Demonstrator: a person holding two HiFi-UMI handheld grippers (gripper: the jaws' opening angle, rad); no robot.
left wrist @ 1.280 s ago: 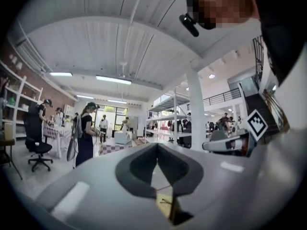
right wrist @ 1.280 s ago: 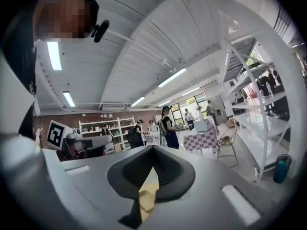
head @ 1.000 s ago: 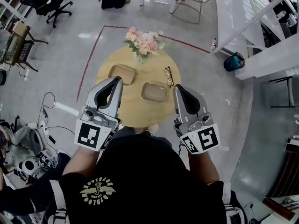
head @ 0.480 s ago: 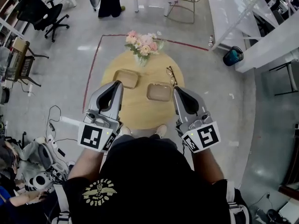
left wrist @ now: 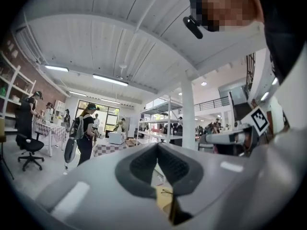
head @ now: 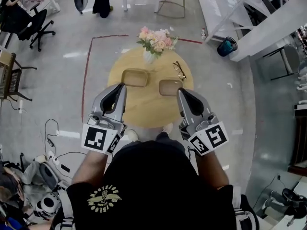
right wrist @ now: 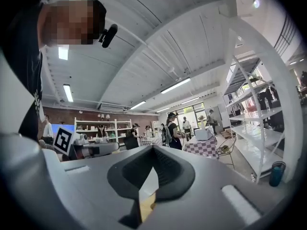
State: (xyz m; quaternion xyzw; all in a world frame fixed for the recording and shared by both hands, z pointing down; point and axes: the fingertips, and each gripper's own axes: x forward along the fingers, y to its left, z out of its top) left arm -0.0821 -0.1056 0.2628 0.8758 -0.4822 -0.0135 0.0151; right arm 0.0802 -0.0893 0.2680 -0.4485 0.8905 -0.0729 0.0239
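Wooden left tray (head: 135, 77) and right tray (head: 170, 87) bare; flowers (head: 157, 37) in vase (head: 149, 57).

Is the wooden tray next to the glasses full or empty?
Empty: the head view shows only bare wood inside the wooden tray beside the glasses.

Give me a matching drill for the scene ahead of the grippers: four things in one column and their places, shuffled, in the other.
Things
1. pink and cream flower bouquet in a pale vase
2. black-rimmed eyeglasses
3. teal round bin
4. black wheeled office chair

Places
A. on the grey floor, far left
B. at the far edge of the round wooden table
C. on the floor right of the table, beside the white shelving
D. on the table, by the right-hand rectangular wooden tray

Pairs: 1-B, 2-D, 3-C, 4-A
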